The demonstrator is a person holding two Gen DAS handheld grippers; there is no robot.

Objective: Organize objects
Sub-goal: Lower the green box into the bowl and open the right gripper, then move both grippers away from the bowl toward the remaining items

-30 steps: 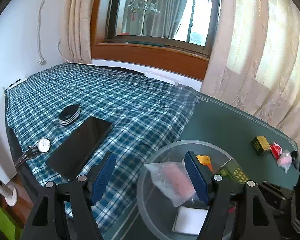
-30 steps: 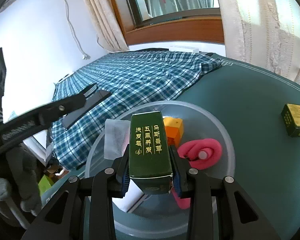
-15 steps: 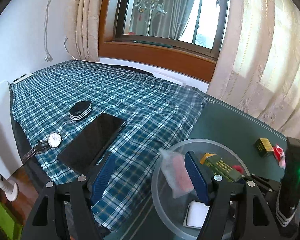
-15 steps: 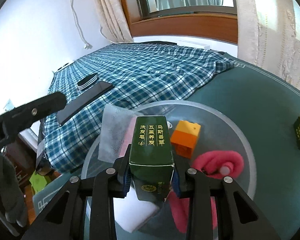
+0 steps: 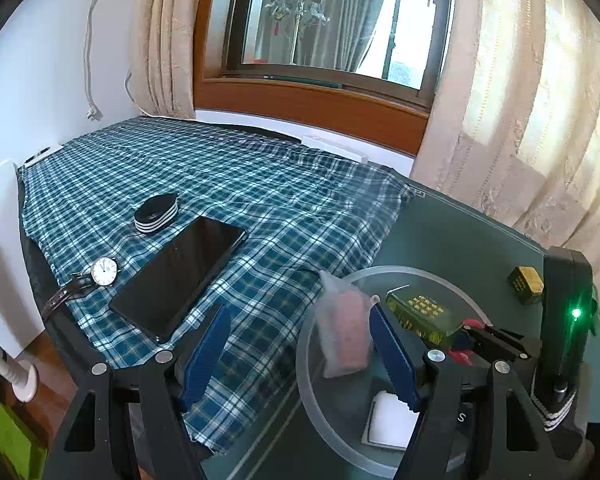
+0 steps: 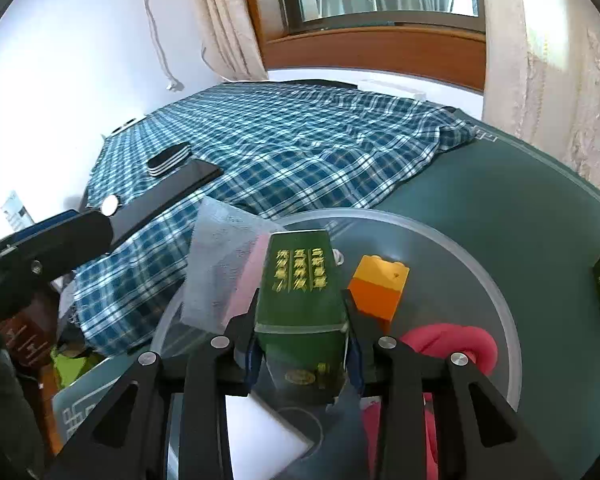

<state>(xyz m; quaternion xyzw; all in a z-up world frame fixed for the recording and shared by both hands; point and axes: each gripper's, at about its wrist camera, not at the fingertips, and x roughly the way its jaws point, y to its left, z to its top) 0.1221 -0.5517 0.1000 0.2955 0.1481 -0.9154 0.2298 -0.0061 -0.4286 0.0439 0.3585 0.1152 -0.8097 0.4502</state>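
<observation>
Two hand-held tools work over a round clear plastic tray (image 6: 496, 276) that sits on a dark green bench (image 6: 520, 184), beside a blue checked cloth (image 5: 260, 200). The right tool (image 6: 302, 344) is closed on a dark green box (image 6: 300, 280) with gold lettering, holding it by its two long sides just above the tray, its far end tipped slightly upward. Below and around the box, the tray already holds an orange block (image 6: 380, 284), a pink rolled item (image 6: 452, 344), a white pad (image 6: 260, 436) and a frosted packet (image 6: 224, 264) with something pink inside. The left tool (image 5: 300, 352) has its blue fingers spread wide apart and grips nothing; the packet leans close against the outer side of its right finger, though whether they touch is hard to tell through the fisheye blur. The step in hand looks like placing the green box into the tray. The next move likely calls for lowering the box into the open gap between the orange block and the packet, then opening the fingers without knocking the block. A second small green box (image 5: 525, 290) waits on the bench just outside the tray. On the cloth, well apart from the tray, lie a black tablet (image 5: 180, 276), a wristwatch (image 5: 100, 274) and a striped black case (image 5: 156, 214).
</observation>
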